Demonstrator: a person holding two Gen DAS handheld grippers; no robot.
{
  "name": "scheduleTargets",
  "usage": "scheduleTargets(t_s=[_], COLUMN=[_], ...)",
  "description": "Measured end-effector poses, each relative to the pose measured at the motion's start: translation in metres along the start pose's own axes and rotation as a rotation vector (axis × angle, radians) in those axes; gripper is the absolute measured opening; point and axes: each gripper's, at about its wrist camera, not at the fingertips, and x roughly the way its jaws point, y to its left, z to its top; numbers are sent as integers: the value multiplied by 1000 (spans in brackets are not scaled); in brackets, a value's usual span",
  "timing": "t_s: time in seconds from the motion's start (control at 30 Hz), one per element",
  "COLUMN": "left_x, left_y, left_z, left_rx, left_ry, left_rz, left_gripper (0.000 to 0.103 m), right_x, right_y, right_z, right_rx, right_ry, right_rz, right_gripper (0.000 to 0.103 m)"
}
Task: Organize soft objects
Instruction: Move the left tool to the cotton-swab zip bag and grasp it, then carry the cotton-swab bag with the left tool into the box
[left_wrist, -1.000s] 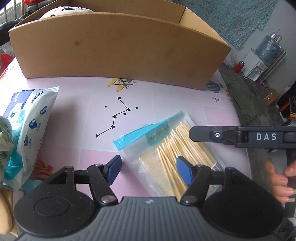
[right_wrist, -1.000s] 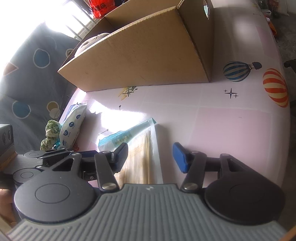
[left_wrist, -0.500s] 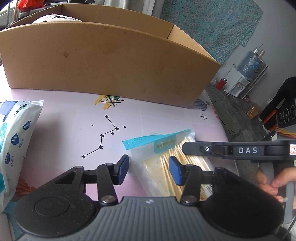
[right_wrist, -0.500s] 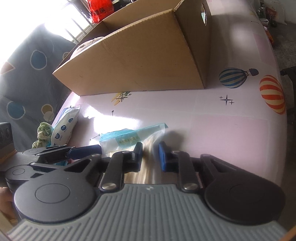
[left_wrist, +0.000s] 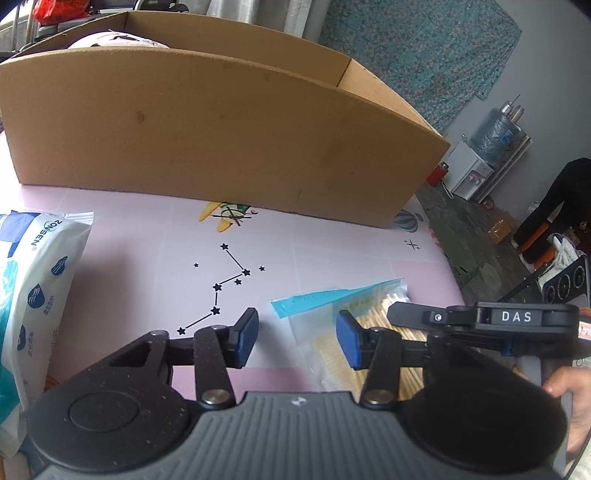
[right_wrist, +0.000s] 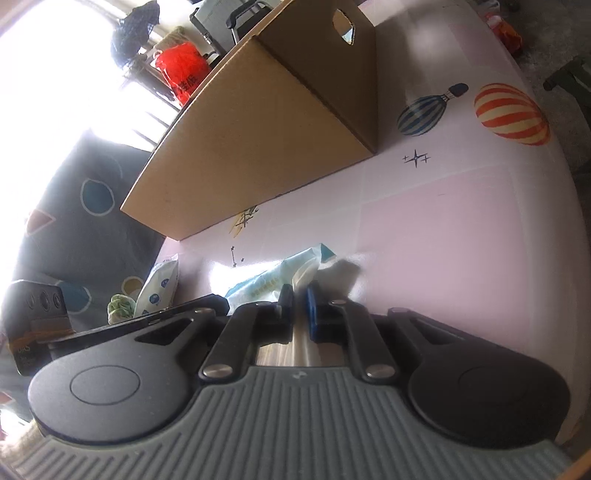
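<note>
A clear zip bag of cotton swabs (left_wrist: 332, 299) with a blue strip lies on the pink printed table (left_wrist: 122, 236). My right gripper (right_wrist: 300, 306) is shut on that bag (right_wrist: 266, 284), whose plastic bunches up between the pads. In the left wrist view the right gripper's black finger (left_wrist: 410, 314) lies across the swabs. My left gripper (left_wrist: 297, 338) hovers over the bag's left edge. Its jaws are opening and its pads touch nothing. A blue and white pack of wipes (left_wrist: 40, 280) lies at the left.
A large open cardboard box (left_wrist: 221, 140) stands at the back of the table, with a white object (left_wrist: 114, 38) inside. A green fabric piece (right_wrist: 120, 304) sits beside the wipes (right_wrist: 160, 284). A person's fingers (left_wrist: 565, 384) hold the right handle. The table edge curves off at the right.
The right gripper's jaws have shut on the swab bag, and it has sunk and rolled. The left gripper narrowed, then widened a little, and tilted up.
</note>
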Motion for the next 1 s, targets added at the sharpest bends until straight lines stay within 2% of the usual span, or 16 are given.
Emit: scheduleTargets(t_s=[0.1,0.27,0.33,0.43,0.47,0.5,0.57,0.7,0.83,1.0], left_x=[5,9,12,15,17,19,19,-9,-46,-83], left_y=[-2,3,2,4,7,11,13,-13,-25,-41], left_z=[1,1,0,-3,-3,-5,-5,2,24,86], left_rx=[-5,-86,-101,-137,-166,-207,-239,-66,-19,96], left_ry=[-8,7,33,44,54,60,71,27,-40,-144], left_rz=[-26,-106,-132,-147,-148,-150,-154,-98,-91,-56], left_gripper=[47,46,32,24,12,5,0,0,0,1], right_x=[0,2,1,3,4,5,6,-9,-36,-56], right_y=[-16,-18,-26,-32,-32,-31,-29,-19,12,75], right_z=[-5,-14,-16,-18,-18,-18,-19,-17,-4,39], right_rx=[116,136,190,246,247,250,252,207,108,-112], right_ry=[-42,-108,-130,-148,-147,-150,-151,-155,-185,-242], right_rz=[59,77,113,153,156,155,149,156,189,210], right_gripper=[3,2,2,2,2,3,4,4,4,5])
